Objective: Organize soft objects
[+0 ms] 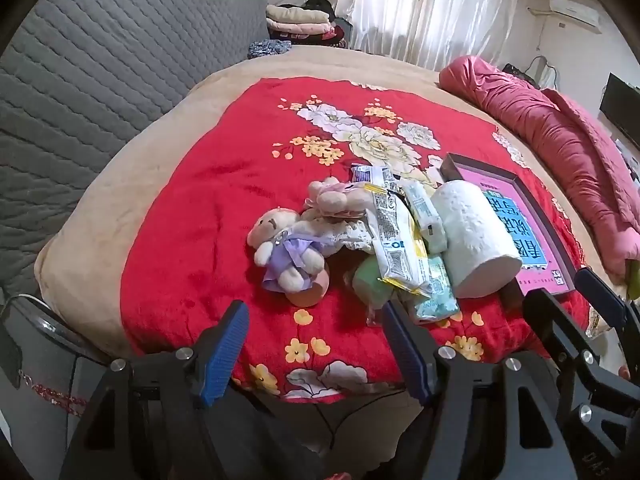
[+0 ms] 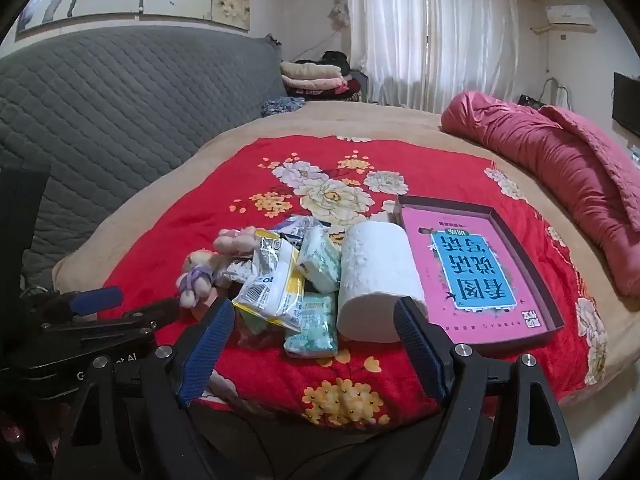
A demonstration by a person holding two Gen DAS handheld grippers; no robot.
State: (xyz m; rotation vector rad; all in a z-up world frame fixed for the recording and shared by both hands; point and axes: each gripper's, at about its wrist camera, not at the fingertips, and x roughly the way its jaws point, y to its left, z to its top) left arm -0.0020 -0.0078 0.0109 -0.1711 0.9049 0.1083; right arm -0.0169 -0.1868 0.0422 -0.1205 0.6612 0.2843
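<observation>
A heap of soft things lies on the red flowered blanket (image 1: 224, 168). In it are a plush bear in a purple dress (image 1: 284, 250), a pink plush toy (image 1: 332, 198), a white and yellow packet (image 1: 394, 240), tissue packs (image 1: 434, 296) and a white paper roll (image 1: 476, 240). A shallow box with a pink and blue inside (image 2: 480, 268) sits right of the roll (image 2: 378, 280). My left gripper (image 1: 316, 328) hovers open in front of the heap, empty. My right gripper (image 2: 316, 322) is open too, near the tissue pack (image 2: 312, 326) and roll, touching nothing.
A grey quilted headboard (image 1: 100, 72) runs along the left. A rolled pink quilt (image 2: 560, 160) lies on the right side of the bed. Folded clothes (image 2: 312, 76) are stacked at the back by white curtains (image 2: 428, 32). The tan bed edge (image 1: 80, 248) is close on the left.
</observation>
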